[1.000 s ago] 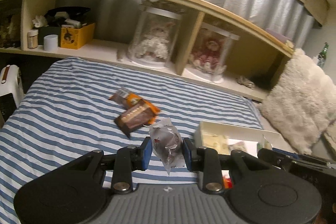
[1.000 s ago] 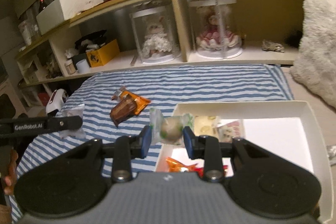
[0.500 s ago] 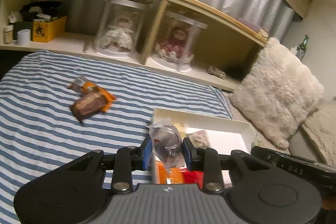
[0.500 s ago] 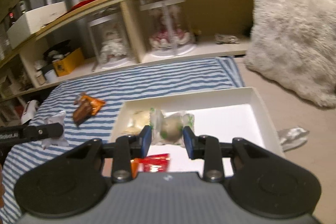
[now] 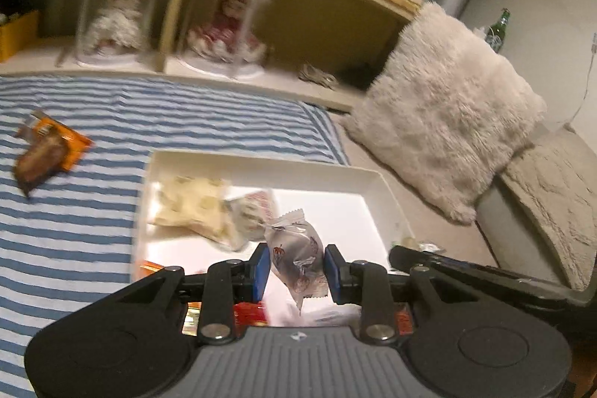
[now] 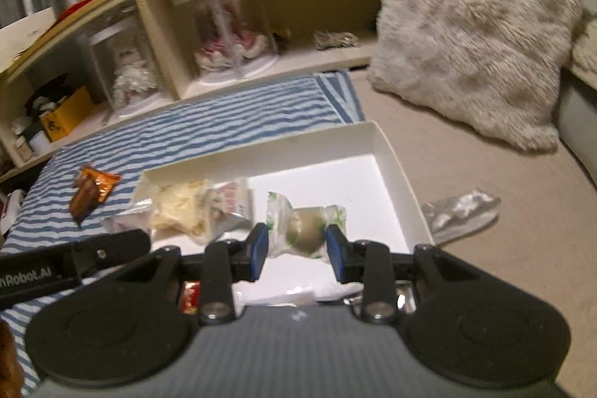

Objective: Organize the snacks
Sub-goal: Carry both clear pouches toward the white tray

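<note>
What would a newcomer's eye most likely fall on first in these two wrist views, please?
Probably the two wrapped sweets pinched in the tongs: a silvery wrapped candy in the left tongs and a round greenish sweet in clear wrap in the right tongs, both over the white box. Next, the fluffy cream pillow at the right, and the orange and brown snack packs lying on the blue-striped cloth left of the box.
</note>
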### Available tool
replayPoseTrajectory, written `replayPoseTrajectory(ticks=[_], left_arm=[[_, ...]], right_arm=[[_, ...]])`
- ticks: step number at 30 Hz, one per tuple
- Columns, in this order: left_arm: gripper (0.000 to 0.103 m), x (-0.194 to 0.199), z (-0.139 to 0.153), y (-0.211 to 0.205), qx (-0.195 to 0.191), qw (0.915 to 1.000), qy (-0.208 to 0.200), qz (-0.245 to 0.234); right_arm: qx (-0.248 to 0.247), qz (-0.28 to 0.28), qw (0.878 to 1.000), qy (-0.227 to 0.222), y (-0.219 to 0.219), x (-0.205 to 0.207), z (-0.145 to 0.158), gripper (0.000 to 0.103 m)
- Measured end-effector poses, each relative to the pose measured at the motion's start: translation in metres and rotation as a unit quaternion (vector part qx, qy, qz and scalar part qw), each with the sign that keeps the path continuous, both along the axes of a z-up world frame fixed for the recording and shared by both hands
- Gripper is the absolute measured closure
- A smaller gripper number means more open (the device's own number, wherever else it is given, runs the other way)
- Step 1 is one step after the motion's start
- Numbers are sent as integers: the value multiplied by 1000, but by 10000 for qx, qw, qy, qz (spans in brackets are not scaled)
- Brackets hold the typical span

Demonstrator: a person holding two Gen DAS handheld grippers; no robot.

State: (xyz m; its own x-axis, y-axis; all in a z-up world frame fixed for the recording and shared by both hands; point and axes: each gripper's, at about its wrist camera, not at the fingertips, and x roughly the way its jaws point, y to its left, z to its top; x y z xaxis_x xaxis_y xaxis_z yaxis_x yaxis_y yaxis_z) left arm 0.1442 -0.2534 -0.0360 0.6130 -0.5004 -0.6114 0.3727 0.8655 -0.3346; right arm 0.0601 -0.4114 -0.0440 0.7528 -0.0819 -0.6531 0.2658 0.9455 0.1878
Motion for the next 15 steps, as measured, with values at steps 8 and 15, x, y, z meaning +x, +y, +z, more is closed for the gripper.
replayPoseTrajectory(ticks=[8,15], left_arm=[[69,13,-20,-35,-3,9994,269,-195],[69,23,-36,-51,-16,9988,386,-299]], right_arm=[[-22,-301,9995,108,-18,-3,-9,63],[151,-504,9984,209,-34,3,-23,63]])
